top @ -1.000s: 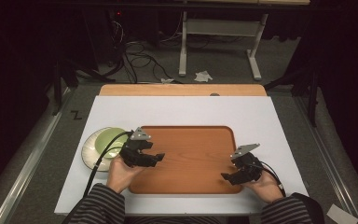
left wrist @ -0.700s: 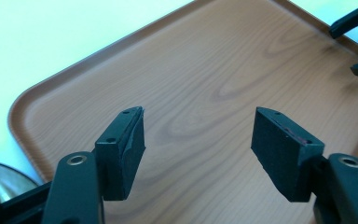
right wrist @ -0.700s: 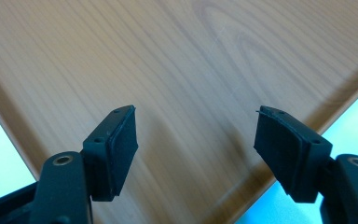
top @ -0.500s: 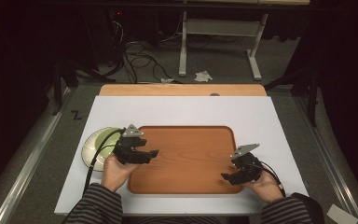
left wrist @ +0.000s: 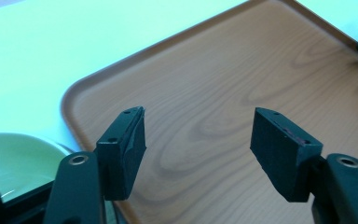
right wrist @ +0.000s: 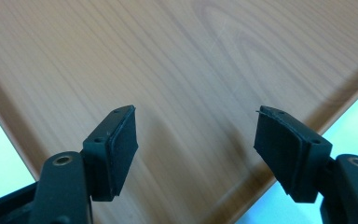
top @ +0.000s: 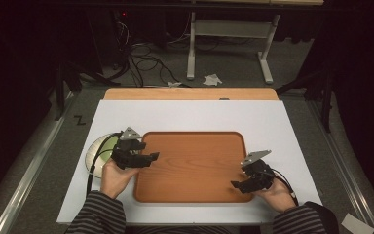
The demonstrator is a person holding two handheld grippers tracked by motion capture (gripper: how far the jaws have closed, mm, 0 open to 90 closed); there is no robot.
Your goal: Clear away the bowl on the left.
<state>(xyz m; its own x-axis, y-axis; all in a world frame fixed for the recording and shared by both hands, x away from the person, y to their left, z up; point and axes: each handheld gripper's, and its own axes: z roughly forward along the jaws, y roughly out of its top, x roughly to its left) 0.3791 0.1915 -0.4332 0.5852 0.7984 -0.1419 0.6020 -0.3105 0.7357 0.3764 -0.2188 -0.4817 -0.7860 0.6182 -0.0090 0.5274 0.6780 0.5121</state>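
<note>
The left tool (top: 148,157), jaws spread and empty, has swung off the pale green round plate (top: 97,148) at nine o'clock over the brown wooden tray (top: 195,141) mid-desk, while the right tool (top: 238,185) waits spread, suggesting a repositioning.

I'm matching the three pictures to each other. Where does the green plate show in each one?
High view: green plate at the tray's left edge, partly under the left hand-held gripper.
Left gripper view: bottom-left corner.
Right gripper view: not in it.
Shared landmark: the wooden tray.
</note>
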